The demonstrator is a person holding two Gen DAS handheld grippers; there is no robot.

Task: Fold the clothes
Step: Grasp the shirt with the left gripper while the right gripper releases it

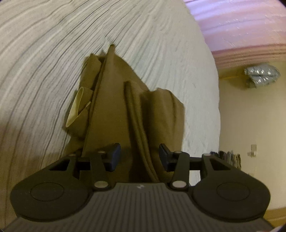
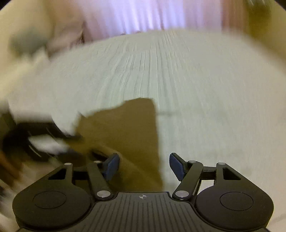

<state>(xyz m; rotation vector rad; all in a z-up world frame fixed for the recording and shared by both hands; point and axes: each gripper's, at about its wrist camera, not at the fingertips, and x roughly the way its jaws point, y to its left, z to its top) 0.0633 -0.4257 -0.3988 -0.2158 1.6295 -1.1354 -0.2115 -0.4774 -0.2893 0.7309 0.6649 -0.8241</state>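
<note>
A: Left wrist view: your left gripper (image 1: 139, 157) hangs with jaws apart over the olive-brown garment (image 1: 114, 100); the cloth runs between the pads, unpinched.

B: Handling?

A: Soft, light, probably bunches. Take the thick seam ridge (image 1: 135, 128).

B: Lie?

A: Long axis runs away from you across the white ribbed bedspread (image 1: 44, 53). Your right gripper (image 2: 143, 166) is spread too, above a flat edge.

- The near end of the olive-brown garment (image 1: 125, 110) disappears under the left gripper (image 1: 139, 157), behind its body.
- Left of the right gripper (image 2: 143, 166), a dark object (image 2: 35, 141) is smeared beyond recognition.
- Far ahead, the pink curtain (image 2: 143, 16) is only streaks.
</note>
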